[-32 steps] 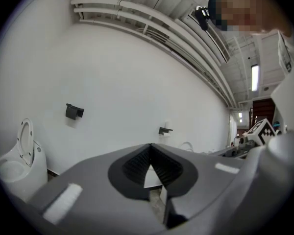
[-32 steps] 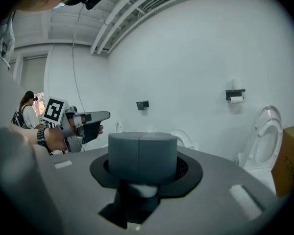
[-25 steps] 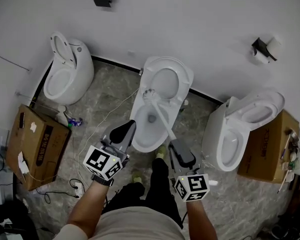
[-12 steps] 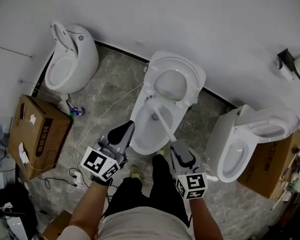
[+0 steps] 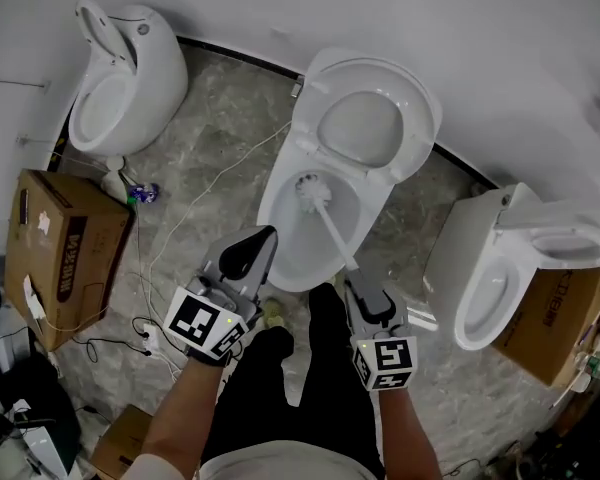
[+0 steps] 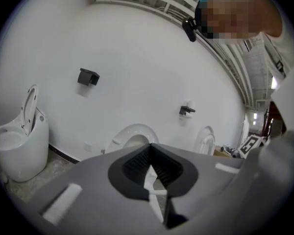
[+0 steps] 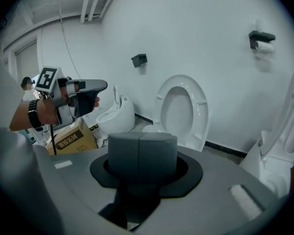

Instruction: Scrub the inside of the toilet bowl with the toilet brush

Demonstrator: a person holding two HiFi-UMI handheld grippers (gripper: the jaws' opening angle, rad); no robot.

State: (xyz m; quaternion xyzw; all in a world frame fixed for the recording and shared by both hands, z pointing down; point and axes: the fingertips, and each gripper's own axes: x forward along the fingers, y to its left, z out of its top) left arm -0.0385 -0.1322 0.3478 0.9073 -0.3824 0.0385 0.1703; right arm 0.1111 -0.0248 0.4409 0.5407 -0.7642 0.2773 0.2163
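Your right tongs (image 5: pixel 358 286) clenched on handle of white long-handled toilet brush (image 5: pixel 330 230). Round bristle head (image 5: pixel 308 188) ahead of those tongs, inside white ceramic toilet bowl (image 5: pixel 280 240), toward back wall. Hinged white lid (image 5: pixel 372 118) raised beyond. Your left tongs (image 5: pixel 252 253) pressed together, nothing gripped, just left of right tongs, by bowl's front-left rim.

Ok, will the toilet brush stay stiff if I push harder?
The toilet brush has a soft-looking bristle head, which likely gives first. Its long thin handle may flex a little. Gripped only at its end by the right gripper, it could pivot or skid on the glossy toilet bowl.
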